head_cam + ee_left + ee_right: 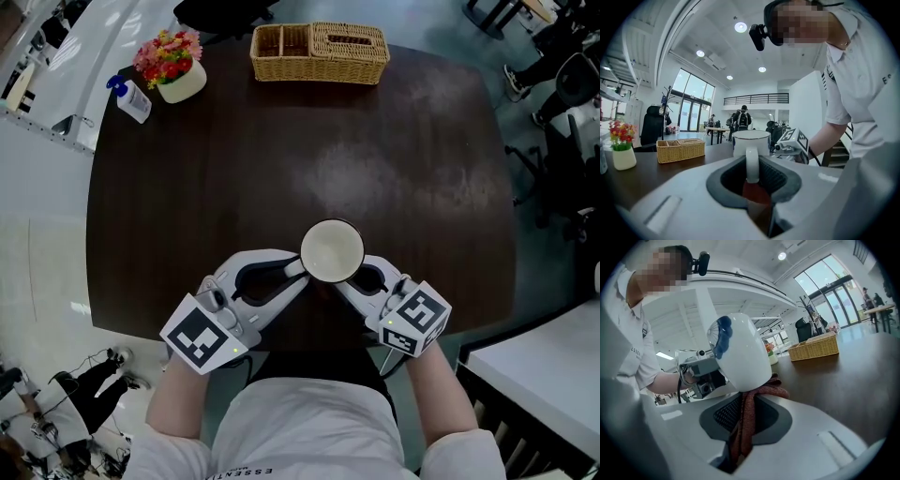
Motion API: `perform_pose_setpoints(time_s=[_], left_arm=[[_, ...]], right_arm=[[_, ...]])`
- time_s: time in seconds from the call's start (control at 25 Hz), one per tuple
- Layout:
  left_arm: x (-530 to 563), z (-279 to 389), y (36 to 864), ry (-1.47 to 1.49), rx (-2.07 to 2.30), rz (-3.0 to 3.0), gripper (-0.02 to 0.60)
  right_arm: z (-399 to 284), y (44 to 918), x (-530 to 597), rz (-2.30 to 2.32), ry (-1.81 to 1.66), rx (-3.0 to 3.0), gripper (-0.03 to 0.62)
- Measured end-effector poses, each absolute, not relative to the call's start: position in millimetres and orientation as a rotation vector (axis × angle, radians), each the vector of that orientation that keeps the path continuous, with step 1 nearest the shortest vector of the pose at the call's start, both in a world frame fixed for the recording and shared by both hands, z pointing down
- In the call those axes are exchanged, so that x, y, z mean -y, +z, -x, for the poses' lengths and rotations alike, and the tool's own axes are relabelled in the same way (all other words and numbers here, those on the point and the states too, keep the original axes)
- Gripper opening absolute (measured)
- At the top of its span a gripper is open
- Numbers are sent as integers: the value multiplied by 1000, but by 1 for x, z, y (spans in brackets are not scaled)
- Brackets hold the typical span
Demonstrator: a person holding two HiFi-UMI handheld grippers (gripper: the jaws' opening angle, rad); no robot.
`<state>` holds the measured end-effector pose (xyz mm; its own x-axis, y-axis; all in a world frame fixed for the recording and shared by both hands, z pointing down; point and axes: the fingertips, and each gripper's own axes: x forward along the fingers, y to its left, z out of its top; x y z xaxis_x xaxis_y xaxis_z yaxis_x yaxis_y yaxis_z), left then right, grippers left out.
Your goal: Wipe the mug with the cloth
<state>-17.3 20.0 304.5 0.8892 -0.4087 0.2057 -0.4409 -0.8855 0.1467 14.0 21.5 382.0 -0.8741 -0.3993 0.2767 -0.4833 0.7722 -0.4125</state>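
A white mug [332, 250] is held up over the near edge of the dark table [281, 159], its mouth facing the head camera. My left gripper [286, 274] is shut on the mug's handle [752, 161]. My right gripper [349, 286] is shut on a reddish-brown cloth [749, 418], which is pressed against the lower side of the mug [740, 350]. The mug carries a blue mark [723, 333] on its side. In the head view the cloth is mostly hidden beneath the mug.
A wicker basket [319, 52] stands at the table's far edge. A white pot of flowers [172, 64] and a small spray bottle [131, 98] sit at the far left corner. Office chairs [562, 84] stand to the right of the table.
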Motion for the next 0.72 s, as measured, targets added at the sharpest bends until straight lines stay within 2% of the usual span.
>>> perform_pose_setpoints(time_s=[0.72], left_arm=[[-27,6,317,302,581,-3140,66]], right_arm=[[-70,402,-4,-960,675,2625,78]])
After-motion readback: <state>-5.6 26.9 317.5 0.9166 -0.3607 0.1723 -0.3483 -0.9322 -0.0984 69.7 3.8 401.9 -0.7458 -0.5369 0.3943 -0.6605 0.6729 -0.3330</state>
